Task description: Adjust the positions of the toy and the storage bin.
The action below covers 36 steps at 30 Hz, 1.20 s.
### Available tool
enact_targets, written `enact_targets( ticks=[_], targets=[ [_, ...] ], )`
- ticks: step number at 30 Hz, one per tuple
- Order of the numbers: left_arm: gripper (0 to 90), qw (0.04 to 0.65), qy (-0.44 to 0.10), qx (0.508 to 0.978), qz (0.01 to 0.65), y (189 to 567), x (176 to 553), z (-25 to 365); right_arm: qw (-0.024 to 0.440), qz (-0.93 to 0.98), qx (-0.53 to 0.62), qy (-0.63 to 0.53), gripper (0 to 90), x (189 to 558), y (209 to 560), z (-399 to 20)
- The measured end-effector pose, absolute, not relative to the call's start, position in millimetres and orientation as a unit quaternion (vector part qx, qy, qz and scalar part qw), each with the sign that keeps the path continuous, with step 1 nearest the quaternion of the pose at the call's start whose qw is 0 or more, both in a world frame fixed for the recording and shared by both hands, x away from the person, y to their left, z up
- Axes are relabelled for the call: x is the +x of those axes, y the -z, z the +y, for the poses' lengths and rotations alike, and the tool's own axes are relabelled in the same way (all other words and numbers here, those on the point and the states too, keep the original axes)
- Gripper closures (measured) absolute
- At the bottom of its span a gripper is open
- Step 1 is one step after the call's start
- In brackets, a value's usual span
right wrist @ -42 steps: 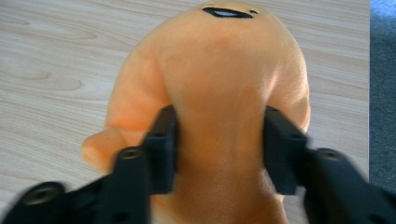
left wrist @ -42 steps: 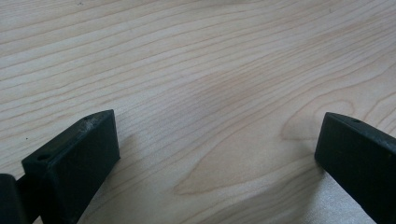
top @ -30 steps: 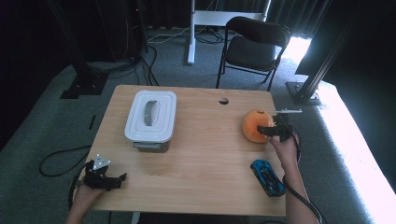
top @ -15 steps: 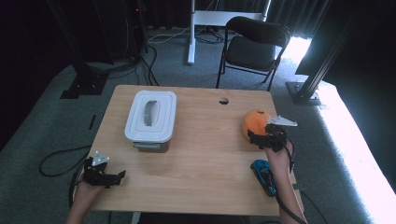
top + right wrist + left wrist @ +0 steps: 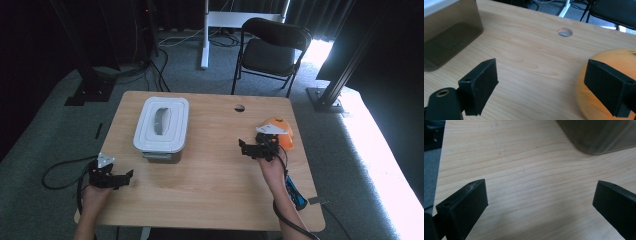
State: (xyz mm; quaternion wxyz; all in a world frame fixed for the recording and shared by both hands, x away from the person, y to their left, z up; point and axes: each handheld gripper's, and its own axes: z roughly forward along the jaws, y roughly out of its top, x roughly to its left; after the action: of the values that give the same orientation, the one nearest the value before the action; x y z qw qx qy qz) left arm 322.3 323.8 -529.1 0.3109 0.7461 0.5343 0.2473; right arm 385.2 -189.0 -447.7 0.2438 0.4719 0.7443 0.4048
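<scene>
Count on the table (image 5: 210, 200): one orange round object (image 5: 283, 137), one white-lidded box (image 5: 162, 125), one blue item (image 5: 296, 196), two handheld grippers. Right gripper (image 5: 248, 149) sits at the right side of the table just left of the orange object; in the right gripper view its jaws are spread wide with nothing between them but bare wood, and the orange object (image 5: 599, 87) is right behind the right-hand jaw, which covers part of it; cannot tell whether they touch. Left gripper (image 5: 121, 178) is at the near left corner, jaws also wide apart and holding nothing; the left gripper view has bare tabletop (image 5: 524, 182) between them and a corner of the box's translucent body (image 5: 599, 135) up ahead. The box stands left of centre, lid on, handle recess on top, well apart from the orange object. From the right gripper view the box wall (image 5: 449, 32) is off at the left. The blue item lies at the near right edge, partly hidden by the person's right forearm (image 5: 280, 200). One round cable hole (image 5: 239, 107) near the far edge. Beyond the table: one black chair (image 5: 272, 50), one white desk leg (image 5: 204, 35), cables on the carpet, black frame posts either side.
</scene>
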Motion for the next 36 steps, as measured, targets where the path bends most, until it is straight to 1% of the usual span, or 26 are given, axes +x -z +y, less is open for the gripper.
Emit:
enact_targets(
  ticks=[2,9,10,18,19,24,29,32,36],
  targets=[
    [0.2,0.316,-0.237,0.747,0.536,527.9,330.2,324.0,0.237,0.749,0.469,-0.403,11.0,389.7,455.2,-178.1],
    [0.2,0.308,-0.231,0.754,0.532,529.5,347.7,321.3,0.227,0.755,0.458,-0.412,11.0,400.4,478.8,-148.5],
    [0.2,0.306,-0.233,0.755,0.532,529.7,350.4,320.8,0.216,0.759,0.455,-0.411,11.0,402.9,484.0,-143.1],
    [0.2,0.281,-0.252,0.755,0.536,532.6,373.2,320.3,0.210,0.772,0.445,-0.403,11.0,415.9,514.6,-105.3],
    [0.2,0.278,-0.255,0.756,0.535,532.5,374.8,320.1,0.204,0.774,0.445,-0.402,11.0,418.6,517.9,-100.3],
    [0.2,0.279,-0.256,0.758,0.531,529.7,387.8,318.7,0.193,0.770,0.457,-0.401,11.0,428.1,526.5,-86.6],
    [0.2,0.288,-0.256,0.747,0.541,528.0,402.5,321.0,0.189,0.769,0.465,-0.396,11.0,437.6,530.8,-75.8],
    [0.2,0.293,-0.254,0.747,0.539,529.0,410.6,320.8,0.173,0.753,0.488,-0.406,11.0,450.5,534.5,-64.2],
    [0.2,0.294,-0.259,0.742,0.544,526.9,420.9,321.6,0.183,0.744,0.494,-0.412,11.0,461.8,534.3,-55.0]
  ],
)
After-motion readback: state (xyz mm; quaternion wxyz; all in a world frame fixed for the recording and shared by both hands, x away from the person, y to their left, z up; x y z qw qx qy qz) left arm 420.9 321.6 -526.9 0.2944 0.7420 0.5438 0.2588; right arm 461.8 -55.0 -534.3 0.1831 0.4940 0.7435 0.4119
